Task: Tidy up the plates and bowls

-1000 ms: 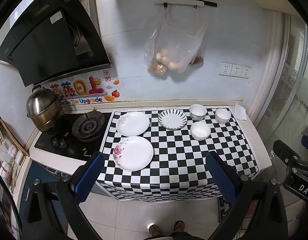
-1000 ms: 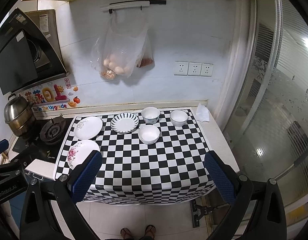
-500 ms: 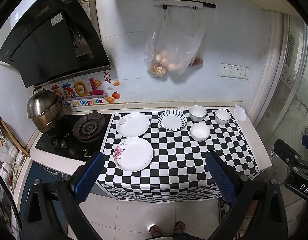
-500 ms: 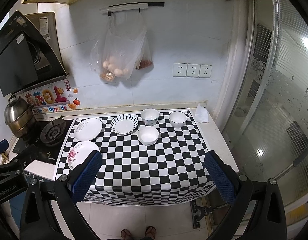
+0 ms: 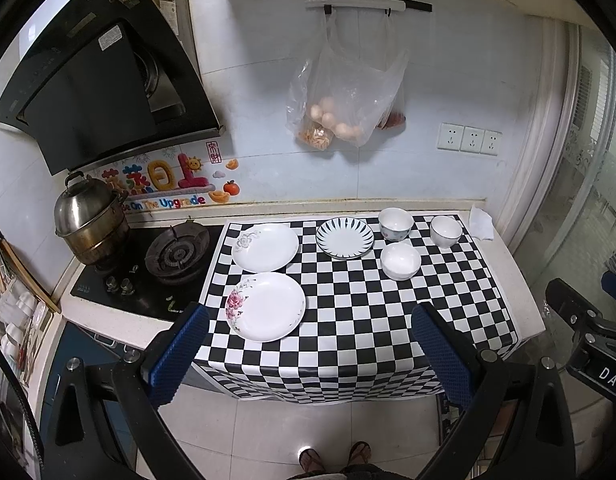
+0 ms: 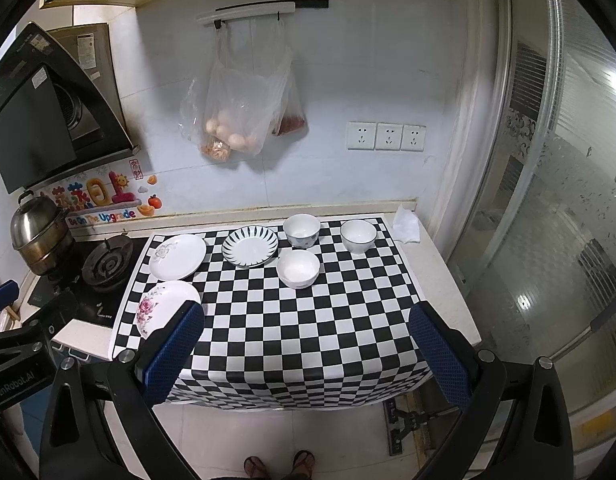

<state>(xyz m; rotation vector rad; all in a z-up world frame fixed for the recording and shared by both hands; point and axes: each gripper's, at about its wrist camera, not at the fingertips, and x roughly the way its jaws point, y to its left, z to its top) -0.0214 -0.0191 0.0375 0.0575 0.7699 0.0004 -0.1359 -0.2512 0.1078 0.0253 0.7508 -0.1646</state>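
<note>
Nothing moved | left gripper (image 5: pixel 308 344) and right gripper (image 6: pixel 306 342) jaws spread, empty | plates (image 5: pixel 265 306), bowls (image 6: pixel 298 268) well ahead

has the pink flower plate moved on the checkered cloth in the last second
No. The pink flower plate sits on the same squares of the checkered cloth, near its left edge.

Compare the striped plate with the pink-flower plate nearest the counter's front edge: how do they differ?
The striped plate has dark radiating lines all around its rim; the pink-flower plate is plain white with one pink floral print at its left edge. The striped plate looks smaller and sits in the back row beside the bowls; the pink-flower plate sits near the front, closer to the stove. Both lie flat, empty and unstacked on the checkered cloth.
</note>
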